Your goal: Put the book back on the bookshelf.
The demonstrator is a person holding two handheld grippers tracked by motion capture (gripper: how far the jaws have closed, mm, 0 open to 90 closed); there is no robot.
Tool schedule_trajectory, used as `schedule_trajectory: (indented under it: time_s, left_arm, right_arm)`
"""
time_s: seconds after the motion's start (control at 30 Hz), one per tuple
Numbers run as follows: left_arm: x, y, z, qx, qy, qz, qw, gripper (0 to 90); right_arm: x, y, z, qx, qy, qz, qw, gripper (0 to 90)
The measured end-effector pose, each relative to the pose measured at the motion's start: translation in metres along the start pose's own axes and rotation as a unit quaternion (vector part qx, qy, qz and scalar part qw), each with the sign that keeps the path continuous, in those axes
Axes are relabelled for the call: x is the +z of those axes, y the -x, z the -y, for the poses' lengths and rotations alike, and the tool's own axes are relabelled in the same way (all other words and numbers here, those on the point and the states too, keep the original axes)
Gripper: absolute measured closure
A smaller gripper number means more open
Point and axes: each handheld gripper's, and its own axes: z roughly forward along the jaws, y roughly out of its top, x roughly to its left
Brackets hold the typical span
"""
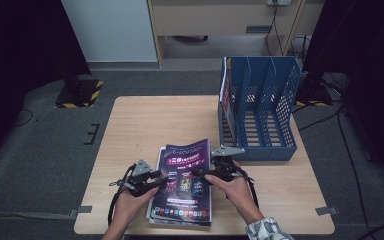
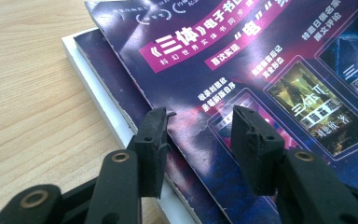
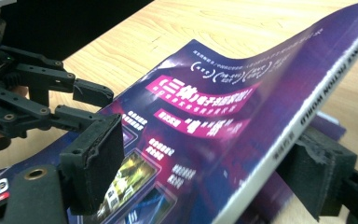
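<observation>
From above, my left gripper (image 1: 156, 181) and right gripper (image 1: 198, 173) flanked the top magazine (image 1: 186, 180) on the table (image 1: 135, 125). My left jaws stood spread over its cover (image 2: 261, 60). My right jaws, apart, straddled its lifted spine edge (image 3: 279, 140).

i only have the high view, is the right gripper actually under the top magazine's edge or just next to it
Observer: One pad of the right gripper is beneath the top magazine's spine edge, which is lifted and curved upward.
Operator: closed on it?
Observer: No, the other pad stands apart above the cover.
Operator: and the left one
Observer: The left gripper is open; one pad is at the top magazine's edge, over the magazine below.
</observation>
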Motion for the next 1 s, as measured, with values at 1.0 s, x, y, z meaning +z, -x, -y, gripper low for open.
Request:
schedule_trajectory:
  time_s: [1.0]
  left_arm:
    - [0.000,0.003,0.002,0.005,0.007,-0.007,0.9999,52.1]
  right_arm:
    - [0.025,-0.008,-0.028,0.006,-0.032,0.018,0.9993,25.5]
